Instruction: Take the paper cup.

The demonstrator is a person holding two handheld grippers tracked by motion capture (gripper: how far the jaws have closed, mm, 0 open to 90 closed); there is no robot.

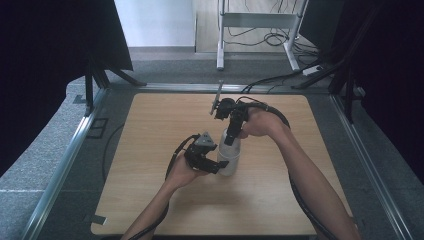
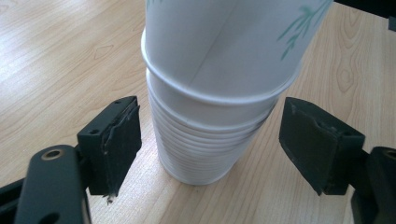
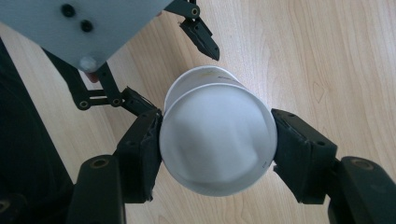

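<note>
A stack of white paper cups (image 1: 228, 162) stands mouth down on the wooden table (image 1: 150, 125); its rolled rims (image 2: 201, 149) crowd together just above the tabletop. My right gripper (image 1: 231, 141) comes down from above and is shut on the top cup (image 3: 217, 140), one pad on each side. That top cup (image 2: 219, 42), printed with green leaves, sits raised and slightly tilted over the others. My left gripper (image 2: 217, 140) is level with the lower stack, one pad on each side with a gap to the cups, so it is open. It also appears as the left gripper (image 3: 170, 70) beyond the cup.
The table has metal rails (image 1: 65, 160) along its left and right sides. Dark curtains hang at both sides, and a white frame's legs (image 1: 220, 45) and cables lie on the floor past the far edge. Both forearms reach in from the near edge.
</note>
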